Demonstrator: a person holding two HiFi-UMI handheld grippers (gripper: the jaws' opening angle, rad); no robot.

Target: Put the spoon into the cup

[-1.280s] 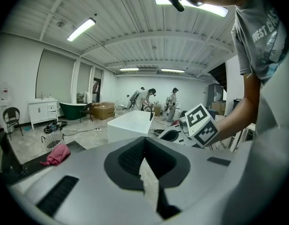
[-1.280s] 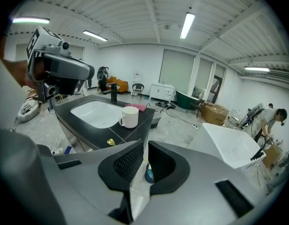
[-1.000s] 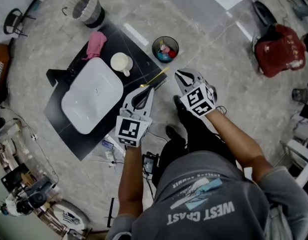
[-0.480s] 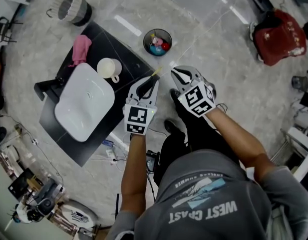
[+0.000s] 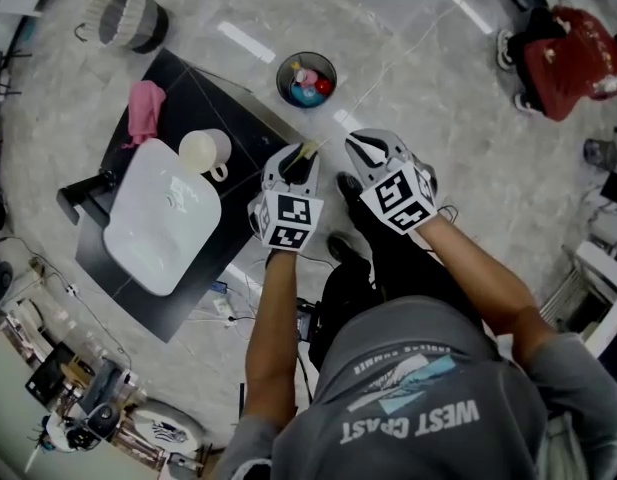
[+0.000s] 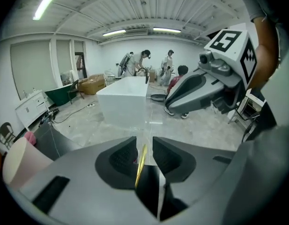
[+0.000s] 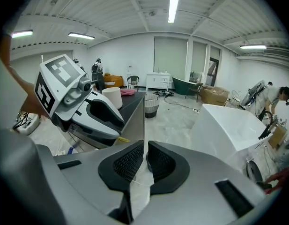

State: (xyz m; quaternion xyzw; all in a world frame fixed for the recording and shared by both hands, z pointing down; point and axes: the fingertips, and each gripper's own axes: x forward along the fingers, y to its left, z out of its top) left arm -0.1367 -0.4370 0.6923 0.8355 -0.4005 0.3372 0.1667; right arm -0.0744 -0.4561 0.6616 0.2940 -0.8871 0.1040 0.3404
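- The cup [image 5: 203, 151] stands near the black table's [image 5: 228, 98] far edge.
- At the right edge, the left gripper [image 6: 144, 142] has just been opening its 2 jaws. The thin gold spoon [image 6: 139, 165] stands loose between them. It looks light, stiff and slippery, so pinch its handle.
- The right gripper [image 7: 145, 149] is closed and holds nothing.

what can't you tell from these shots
- Most of the spoon: the left gripper view shows only an edge-on gold strip between the jaws of the left gripper, which have just been opening; in the head view that gripper covers it.
- Inside of the cup: head view, too small; left gripper view, cut off at the left edge.
- Contents of the floor bowl: too small.
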